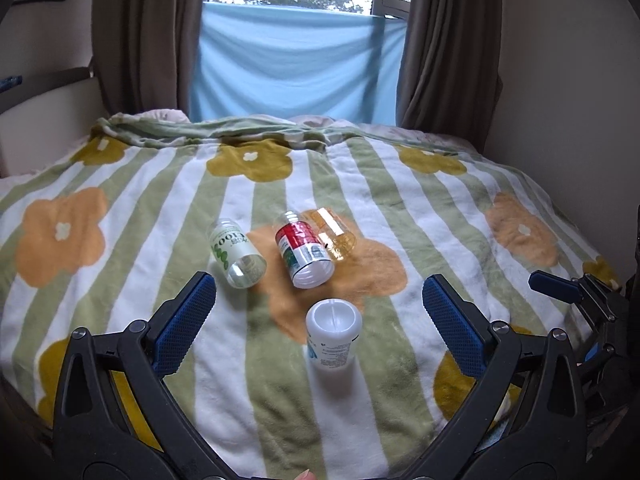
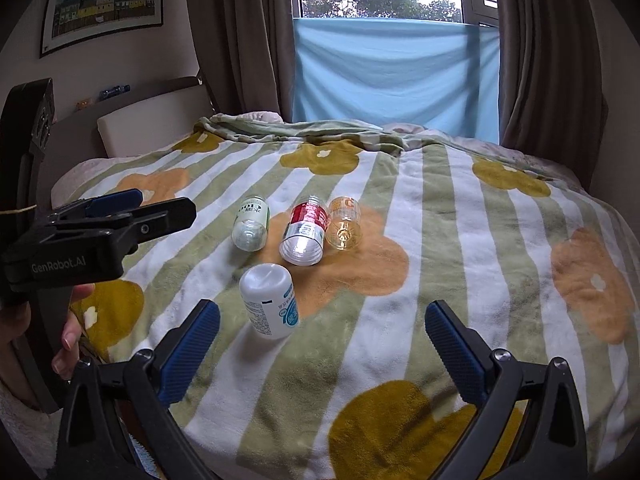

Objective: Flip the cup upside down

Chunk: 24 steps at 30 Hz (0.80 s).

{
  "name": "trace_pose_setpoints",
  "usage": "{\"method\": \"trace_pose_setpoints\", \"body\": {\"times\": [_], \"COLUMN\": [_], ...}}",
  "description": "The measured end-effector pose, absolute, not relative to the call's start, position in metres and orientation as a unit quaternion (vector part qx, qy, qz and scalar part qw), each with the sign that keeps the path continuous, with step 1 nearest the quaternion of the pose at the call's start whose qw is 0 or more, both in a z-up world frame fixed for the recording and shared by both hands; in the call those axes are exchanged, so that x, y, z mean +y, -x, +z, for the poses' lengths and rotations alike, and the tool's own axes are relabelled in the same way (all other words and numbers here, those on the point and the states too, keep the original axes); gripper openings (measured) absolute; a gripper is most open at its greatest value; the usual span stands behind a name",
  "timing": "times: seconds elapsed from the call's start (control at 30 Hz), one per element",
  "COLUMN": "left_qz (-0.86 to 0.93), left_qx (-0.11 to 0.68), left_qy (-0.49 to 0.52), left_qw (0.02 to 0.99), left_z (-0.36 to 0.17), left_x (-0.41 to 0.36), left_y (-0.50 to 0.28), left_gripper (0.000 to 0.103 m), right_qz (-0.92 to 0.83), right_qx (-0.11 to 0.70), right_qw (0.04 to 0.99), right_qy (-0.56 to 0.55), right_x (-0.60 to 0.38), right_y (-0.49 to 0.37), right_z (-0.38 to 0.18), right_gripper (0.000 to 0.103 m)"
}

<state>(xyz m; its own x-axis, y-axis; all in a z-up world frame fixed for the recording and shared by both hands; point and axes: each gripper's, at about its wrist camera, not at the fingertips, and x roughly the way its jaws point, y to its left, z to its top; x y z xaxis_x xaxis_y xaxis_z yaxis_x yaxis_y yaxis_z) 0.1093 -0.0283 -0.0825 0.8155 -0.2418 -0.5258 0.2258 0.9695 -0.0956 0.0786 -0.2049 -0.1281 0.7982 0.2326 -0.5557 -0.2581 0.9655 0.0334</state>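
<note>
Four cut-bottle cups sit on the striped flower blanket [image 1: 120, 280]. A white cup [image 1: 334, 336] [image 2: 270, 300] stands with its closed base facing up, nearest to me. Behind it three cups lie on their sides with open mouths toward me: a green-label one [image 1: 236, 254] [image 2: 252, 224], a red-label one [image 1: 304, 254] [image 2: 306, 232] and a clear orange one [image 1: 334, 238] [image 2: 344, 226]. My left gripper [image 1: 318, 284] is open just above the white cup, holding nothing. My right gripper [image 2: 322, 312] is open and empty, to the right of the white cup.
The bed's front edge runs just below both grippers. A headboard [image 2: 132, 124] stands at the left, brown curtains [image 2: 240, 40] and a blue sheet [image 2: 392, 72] over the window at the back. A hand [image 2: 72, 328] holds the left gripper handle.
</note>
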Motion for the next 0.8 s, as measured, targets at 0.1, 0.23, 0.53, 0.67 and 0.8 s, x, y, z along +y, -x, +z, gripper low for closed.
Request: {"method": "trace_pose_setpoints", "body": {"times": [0.1,0.23,0.53,0.67,0.8], "left_qz": [-0.124,-0.116,-0.081,-0.081,-0.075], "left_qx": [0.261,0.232,0.188,0.184,0.174], "left_qy": [0.014,0.009,-0.008,-0.004,-0.005], "left_qw": [0.957,0.966,0.979,0.98,0.982], "left_z": [-0.056,-0.03,-0.015,-0.016,-0.014], "left_x": [-0.014,0.005,0.036,0.042,0.042], "left_y": [-0.092,-0.068,-0.028,-0.025,-0.021], "left_gripper": [0.103,0.103,0.103,0.103,0.103], "right_qz": [0.12,0.089,0.0,-0.025,-0.03], "right_qx": [0.262,0.232,0.16,0.145,0.139], "right_qw": [0.957,0.969,0.987,0.989,0.99], "right_qy": [0.025,0.015,-0.001,0.019,0.015], "right_x": [-0.194,-0.183,-0.167,-0.158,-0.159], "right_y": [-0.067,-0.054,-0.021,-0.01,-0.005], "right_z": [-0.101,-0.069,-0.037,-0.037,-0.036], "right_gripper": [0.103,0.103,0.103,0.103,0.103]}}
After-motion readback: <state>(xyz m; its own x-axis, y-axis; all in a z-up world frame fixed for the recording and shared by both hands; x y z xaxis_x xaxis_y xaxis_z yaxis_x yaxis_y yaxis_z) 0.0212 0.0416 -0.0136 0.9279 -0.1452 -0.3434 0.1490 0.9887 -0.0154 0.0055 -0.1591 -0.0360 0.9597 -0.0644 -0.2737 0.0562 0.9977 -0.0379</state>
